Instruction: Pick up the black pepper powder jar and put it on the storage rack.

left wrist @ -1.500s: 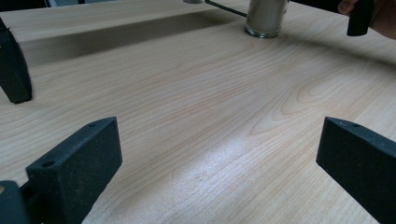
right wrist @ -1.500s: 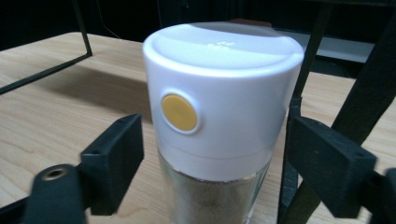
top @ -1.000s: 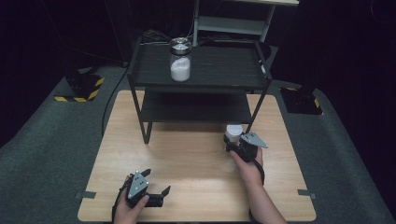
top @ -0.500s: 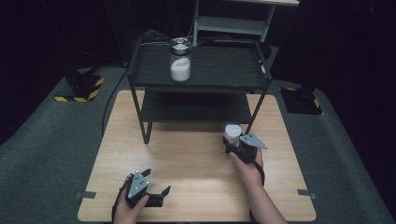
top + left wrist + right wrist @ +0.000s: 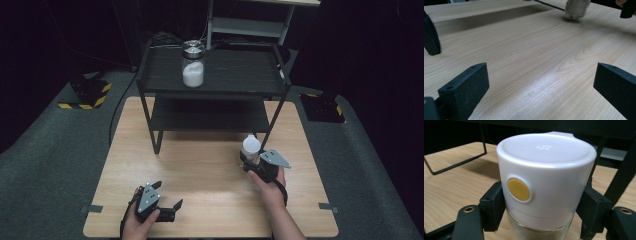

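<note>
The right gripper [image 5: 255, 162] has its jaws closed on a jar [image 5: 544, 182], one jaw at each side of the glass just under the white cap [image 5: 546, 152]. A yellow button [image 5: 518, 189] on the cap faces back between the jaws. The jar stands upright on the table [image 5: 200, 170]. The left gripper [image 5: 539, 85] has its jaws wide apart with only bare wood between them; the jar is far ahead of them, toward the right jaw.

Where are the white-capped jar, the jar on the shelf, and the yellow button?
white-capped jar [image 5: 250, 146], high view, its cap.
shelf jar [image 5: 193, 71], high view, its white filling.
yellow button [image 5: 518, 189], right gripper view, its middle.
</note>
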A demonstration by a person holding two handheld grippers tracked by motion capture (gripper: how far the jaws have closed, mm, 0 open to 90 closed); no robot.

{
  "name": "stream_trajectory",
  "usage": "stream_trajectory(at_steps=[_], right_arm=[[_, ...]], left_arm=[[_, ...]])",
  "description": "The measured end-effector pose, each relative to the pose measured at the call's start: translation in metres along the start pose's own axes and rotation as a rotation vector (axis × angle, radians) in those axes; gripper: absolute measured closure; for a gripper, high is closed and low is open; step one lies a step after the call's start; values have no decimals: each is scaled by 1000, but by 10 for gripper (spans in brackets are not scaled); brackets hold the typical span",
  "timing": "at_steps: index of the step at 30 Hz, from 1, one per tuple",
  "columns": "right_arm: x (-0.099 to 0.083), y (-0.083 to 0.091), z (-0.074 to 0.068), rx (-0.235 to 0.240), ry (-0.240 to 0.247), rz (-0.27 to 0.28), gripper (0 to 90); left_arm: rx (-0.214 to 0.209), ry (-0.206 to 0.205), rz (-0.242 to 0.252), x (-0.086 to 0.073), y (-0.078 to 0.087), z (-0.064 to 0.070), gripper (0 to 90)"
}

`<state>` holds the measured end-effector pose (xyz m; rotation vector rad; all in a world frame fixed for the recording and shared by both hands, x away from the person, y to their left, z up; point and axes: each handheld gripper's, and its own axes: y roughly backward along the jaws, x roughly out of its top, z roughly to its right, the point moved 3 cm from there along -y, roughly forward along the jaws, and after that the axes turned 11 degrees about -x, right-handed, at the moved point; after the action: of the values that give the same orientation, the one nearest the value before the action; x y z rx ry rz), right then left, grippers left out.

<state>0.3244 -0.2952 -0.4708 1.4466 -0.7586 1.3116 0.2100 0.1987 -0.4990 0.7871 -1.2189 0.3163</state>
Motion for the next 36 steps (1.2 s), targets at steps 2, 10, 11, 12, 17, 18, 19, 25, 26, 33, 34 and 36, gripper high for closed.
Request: stream_trajectory(at_steps=[2, 10, 11, 12, 17, 18, 19, 25, 26, 33, 34, 36], right_arm=[[0, 7, 1, 4, 5, 13, 305], [4, 32, 4, 21, -3, 61, 305], [4, 35, 4, 23, -5, 65, 305], [5, 37, 4, 28, -6, 66, 305], [8, 46, 5, 33, -8, 80, 305], [8, 48, 5, 33, -11, 83, 305], [9, 50, 5, 33, -12, 87, 305], [15, 61, 4, 42, -13, 118, 305], [16, 63, 4, 44, -13, 122, 305], [24, 76, 1, 59, -16, 161, 304], [25, 77, 1, 59, -16, 166, 305], [27, 80, 0, 61, -19, 174, 305]], left_arm=[[0, -1, -2, 0, 0, 0, 4], [1, -12, -6, 1, -1, 2, 4], [1, -12, -6, 1, -1, 2, 4], [1, -12, -8, 1, -1, 2, 4], [4, -10, -9, 1, -1, 2, 4], [4, -11, -9, 1, -1, 2, 4], [4, -11, -10, 1, -1, 2, 4], [5, -11, -8, 1, -1, 2, 4], [5, -12, -7, 1, -1, 2, 4], [5, -11, -7, 1, -1, 2, 4], [5, -11, -7, 1, -1, 2, 4], [4, -9, -6, 1, -1, 2, 4]])
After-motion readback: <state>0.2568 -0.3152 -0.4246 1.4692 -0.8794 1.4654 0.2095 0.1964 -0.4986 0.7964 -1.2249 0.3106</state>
